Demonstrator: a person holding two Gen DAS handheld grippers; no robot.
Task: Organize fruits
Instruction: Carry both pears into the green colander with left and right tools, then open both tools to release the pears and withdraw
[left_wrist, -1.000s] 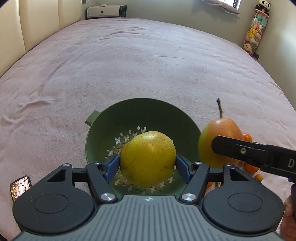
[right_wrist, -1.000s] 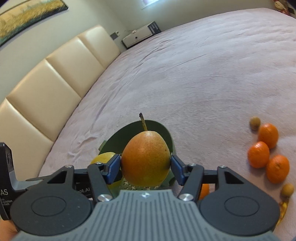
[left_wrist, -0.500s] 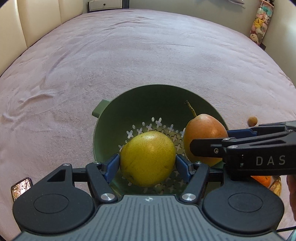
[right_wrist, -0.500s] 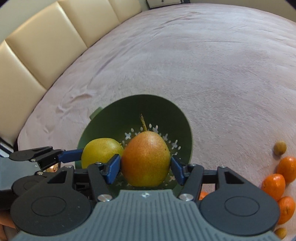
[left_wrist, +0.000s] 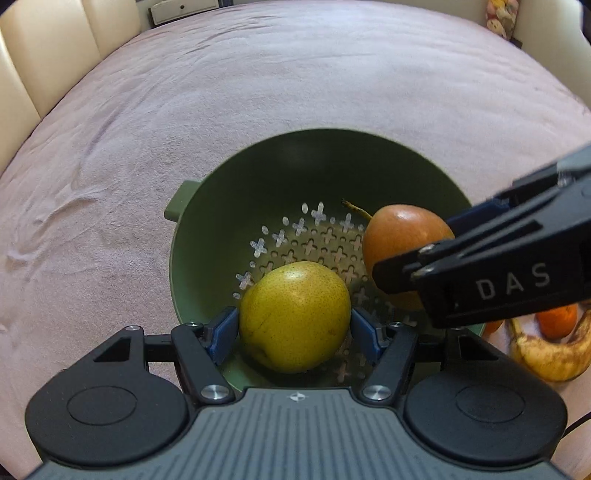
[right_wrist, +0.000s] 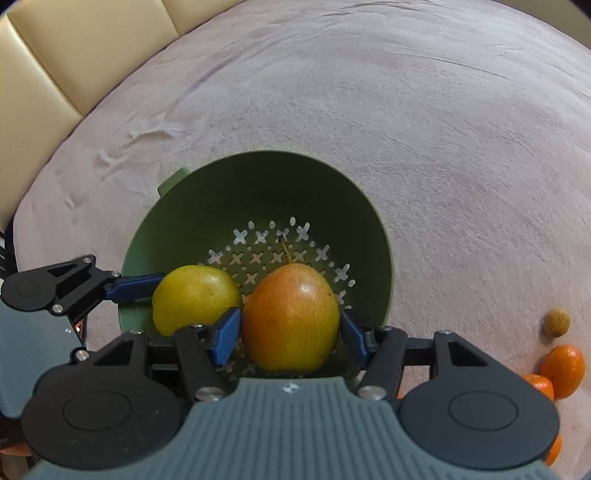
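Note:
A green colander with cross-shaped holes sits on the pink bedspread. My left gripper is shut on a yellow pear, held low inside the colander's near side. My right gripper is shut on an orange-red pear with a stem, also inside the colander, just right of the yellow one. The two pears are side by side, close or touching. In the left wrist view the right gripper's black finger crosses in front of the orange-red pear.
Several oranges and a small brown fruit lie on the bedspread right of the colander. A spotted banana and an orange lie there too. A cream padded headboard borders the bed on the left.
Both grippers came down with their pears into the colander. The right one swung in from the right and rolled, bringing the orange-red pear beside the yellow one.

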